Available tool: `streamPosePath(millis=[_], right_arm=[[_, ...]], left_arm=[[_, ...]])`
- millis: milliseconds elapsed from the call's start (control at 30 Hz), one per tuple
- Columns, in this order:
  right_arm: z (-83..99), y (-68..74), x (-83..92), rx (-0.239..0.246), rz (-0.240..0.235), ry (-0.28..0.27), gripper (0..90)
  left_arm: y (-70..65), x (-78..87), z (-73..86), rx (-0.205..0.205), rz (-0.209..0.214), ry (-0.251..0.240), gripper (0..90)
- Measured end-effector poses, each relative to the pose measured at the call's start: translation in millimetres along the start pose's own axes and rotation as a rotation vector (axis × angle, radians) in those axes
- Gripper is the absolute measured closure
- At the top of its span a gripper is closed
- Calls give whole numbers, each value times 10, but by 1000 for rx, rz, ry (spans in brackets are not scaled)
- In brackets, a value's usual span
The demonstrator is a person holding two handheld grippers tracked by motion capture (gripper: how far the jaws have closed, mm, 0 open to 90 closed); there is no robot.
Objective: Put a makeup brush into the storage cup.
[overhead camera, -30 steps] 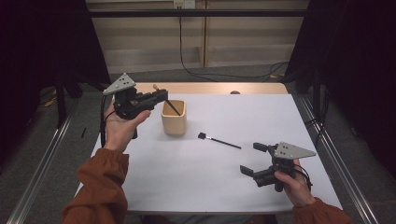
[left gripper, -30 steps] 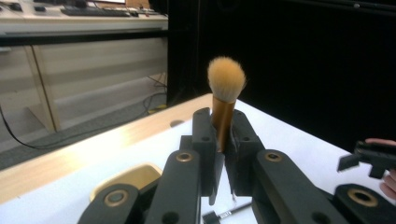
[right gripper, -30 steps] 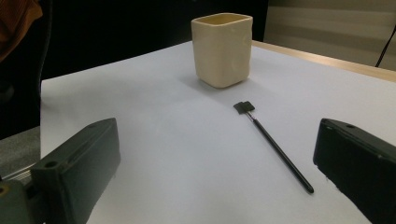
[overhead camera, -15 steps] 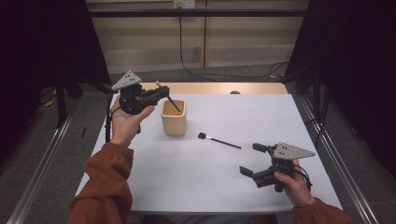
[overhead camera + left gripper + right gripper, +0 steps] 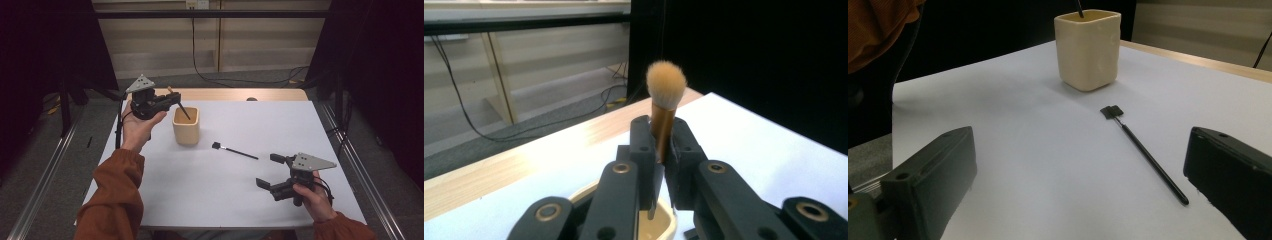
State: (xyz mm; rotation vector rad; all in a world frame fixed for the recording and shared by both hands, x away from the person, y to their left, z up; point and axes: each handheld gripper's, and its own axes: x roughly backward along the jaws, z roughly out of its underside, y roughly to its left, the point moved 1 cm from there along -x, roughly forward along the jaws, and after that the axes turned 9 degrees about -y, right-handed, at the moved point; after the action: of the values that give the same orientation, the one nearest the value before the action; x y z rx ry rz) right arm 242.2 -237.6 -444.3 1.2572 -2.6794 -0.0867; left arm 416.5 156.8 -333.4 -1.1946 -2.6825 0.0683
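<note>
Between the two black jaws of the left gripper [image 5: 659, 165], a makeup brush with a fluffy tan head and a shiny copper neck [image 5: 666, 102] is held tight. Its soft head is pointed up and away from the gripper. Its thin dark handle [image 5: 183, 111] is slanted down into a cream square cup [image 5: 186, 126], and the tip is seen poking just inside the cup's rim in the right gripper view. The jaws are pressed shut on the brush, right above the cup's open top.

The cup is stood upright on a white table [image 5: 210, 195], near the far left part of it. The left gripper is seen in the high view too, just beside the cup and above it, held by a hand [image 5: 136, 125] with an orange sleeve [image 5: 112, 200].

Nearer the middle of the table, a second thin black brush with a small flat dark head [image 5: 235, 151] is laid flat, apart from the cup. Its head is turned toward the cup.

Close to the near right edge of the table, the right gripper [image 5: 276, 171] is held low by the other hand. Its jaws are spread wide apart and nothing is held in them. The flat black brush is lying ahead of them, not touched.
</note>
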Motion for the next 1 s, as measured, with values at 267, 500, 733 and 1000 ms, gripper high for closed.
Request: streamPosePath(millis=[267, 500, 733, 1000], right_arm=[[-1, 13, 5, 2, -5, 2, 0], [2, 9, 7, 1, -3, 4, 0], [0, 12, 4, 2, -3, 3, 0], [-1, 8, 7, 1, -3, 1, 0]], left_arm=[[26, -98, 112, -15, -2, 26, 839], [57, -110, 203, -2, -3, 46, 839], [77, -137, 319, 14, -6, 63, 839], [107, -130, 408, 29, -11, 69, 838]])
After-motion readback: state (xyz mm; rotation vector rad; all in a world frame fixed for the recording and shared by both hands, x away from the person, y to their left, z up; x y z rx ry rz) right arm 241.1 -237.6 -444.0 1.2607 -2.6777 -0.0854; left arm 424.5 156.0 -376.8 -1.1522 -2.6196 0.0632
